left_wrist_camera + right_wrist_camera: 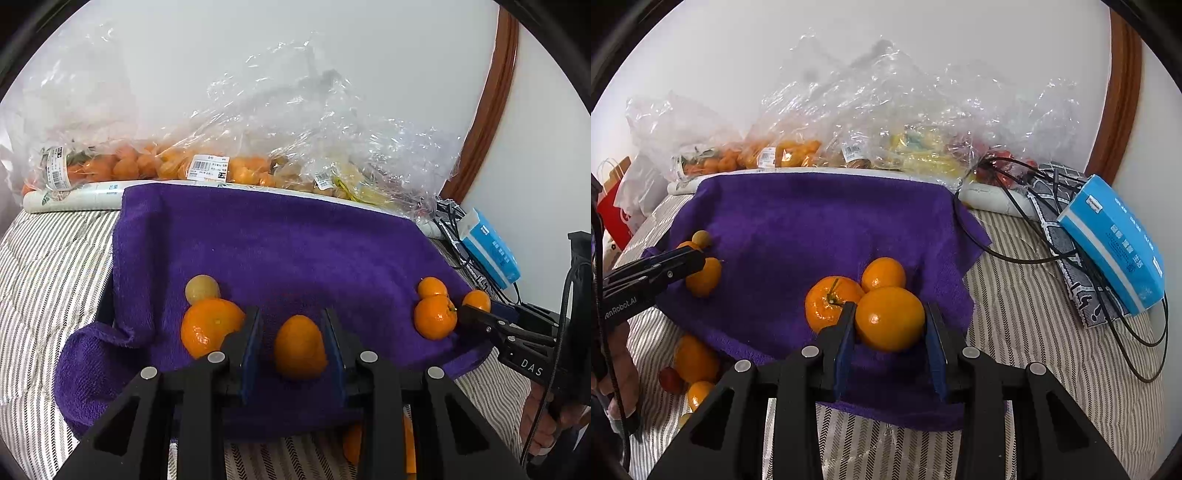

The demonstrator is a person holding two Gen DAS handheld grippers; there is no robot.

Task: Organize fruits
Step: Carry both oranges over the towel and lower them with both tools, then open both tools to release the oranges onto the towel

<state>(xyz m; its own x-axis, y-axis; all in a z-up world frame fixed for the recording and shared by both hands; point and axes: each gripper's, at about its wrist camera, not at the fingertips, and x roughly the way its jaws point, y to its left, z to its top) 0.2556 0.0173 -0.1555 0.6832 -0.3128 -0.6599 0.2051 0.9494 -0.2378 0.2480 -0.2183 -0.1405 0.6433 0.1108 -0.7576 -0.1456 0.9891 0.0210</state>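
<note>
Each gripper has an orange between its fingers on the purple towel (820, 214), which lies on the striped bed (1027, 332).

Left gripper (291, 332): the orange (300, 347) sits centred between the fingers with a gap on both sides, its long axis running away from you. The fingers are wide, not gripping. A second orange (208, 325) touches the outside of the left finger, with a small yellow fruit (201, 288) just behind it.

Right gripper (891, 325): the orange (889, 318) nearly fills the gap. You cannot tell whether the fingers clamp it. It touches two more oranges, one with a stem (829, 302) to its left and one behind (883, 274).

Judgement: close straight on either fruit; no sideways correction is needed. Bagged fruit (790, 151) lines the wall.
</note>
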